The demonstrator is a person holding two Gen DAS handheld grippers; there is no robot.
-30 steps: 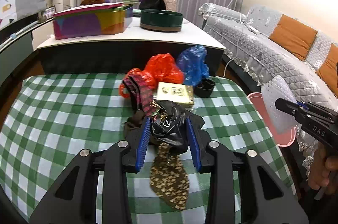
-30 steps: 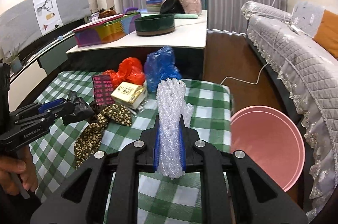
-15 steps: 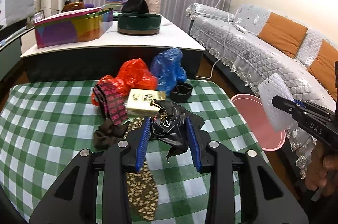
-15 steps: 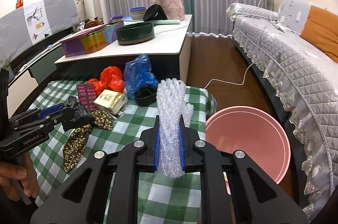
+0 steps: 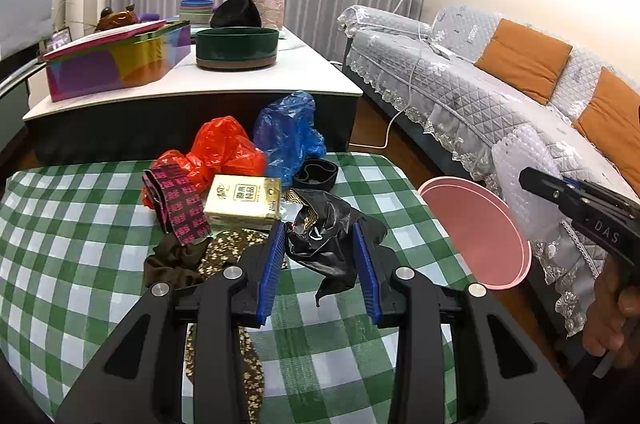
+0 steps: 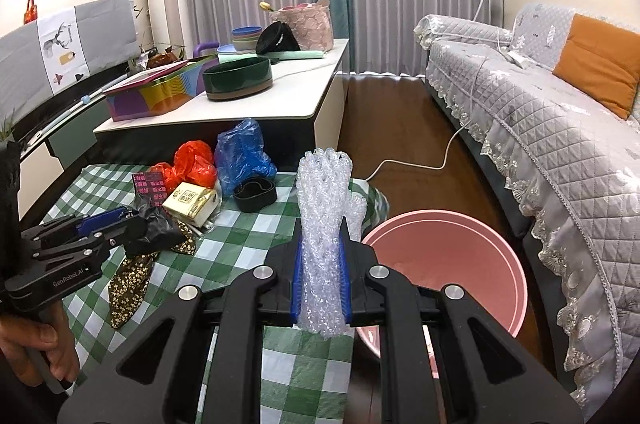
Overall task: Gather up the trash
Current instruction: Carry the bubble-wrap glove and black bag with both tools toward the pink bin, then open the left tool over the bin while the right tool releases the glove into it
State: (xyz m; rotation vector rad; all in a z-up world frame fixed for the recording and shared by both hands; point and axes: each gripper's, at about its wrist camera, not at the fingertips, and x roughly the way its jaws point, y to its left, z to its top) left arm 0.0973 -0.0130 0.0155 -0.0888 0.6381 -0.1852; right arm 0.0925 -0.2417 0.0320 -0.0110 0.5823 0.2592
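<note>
Both tongs are gripping trash: the right gripper (image 6: pixel 321 288) is pinching upright bubble wrap (image 6: pixel 325 224) just beside the pink basin (image 6: pixel 452 264), nearer than the left gripper (image 5: pixel 320 260), clamping a black bag (image 5: pixel 324 240) over the table.

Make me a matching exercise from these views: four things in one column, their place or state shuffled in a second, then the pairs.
Things:
1. crumpled black plastic bag
2. roll of clear bubble wrap
3. round pink basin
4. yellow box with printed label

Places:
A. on the floor beside the checked table
B. clamped in the right gripper
C. lying on the green checked tablecloth
D. clamped in the left gripper

Pairs: 1-D, 2-B, 3-A, 4-C
</note>
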